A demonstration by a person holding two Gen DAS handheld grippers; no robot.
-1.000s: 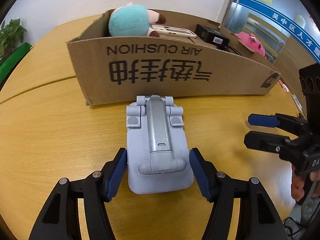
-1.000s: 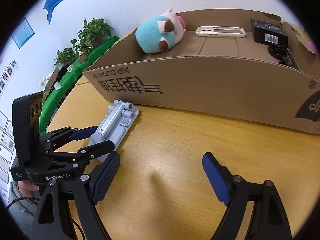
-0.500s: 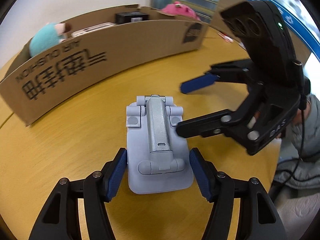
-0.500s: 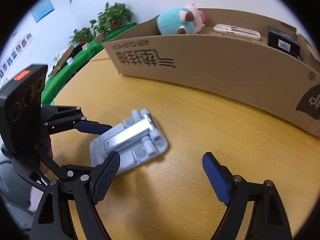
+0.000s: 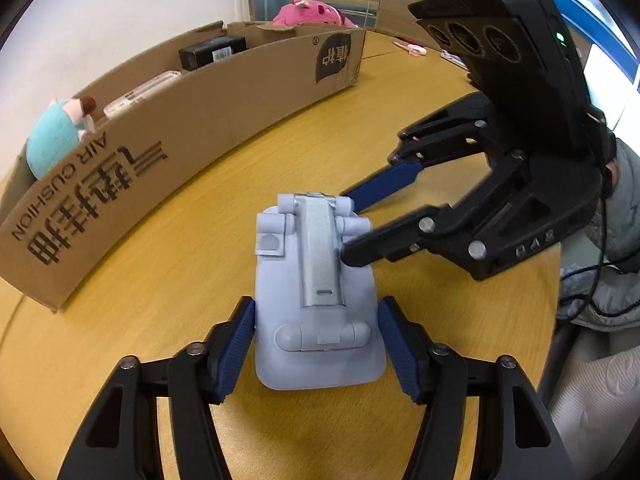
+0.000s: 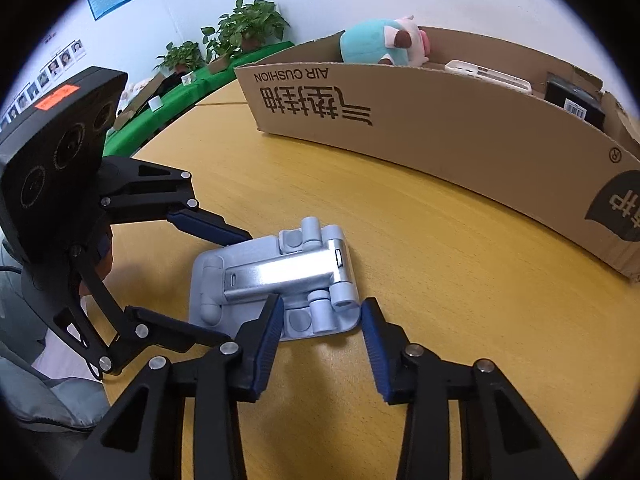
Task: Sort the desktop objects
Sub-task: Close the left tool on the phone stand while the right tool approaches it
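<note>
Now a folded grey stand lies flat on the wooden table, near its front edge and well short of the long cardboard box behind it. The left gripper pinches the stand's base end, blue pads touching both long sides, likely to steady it. The right gripper comes in from the side at the hinged end, its fingers spread: one finger rests over the metal arm, the other sits just past the stand's end. This looks like a two-handed grip or handover before lifting the stand into the box. Inside the box sit a teal plush, a white case and a black carton, so sorted things gather there.
</note>
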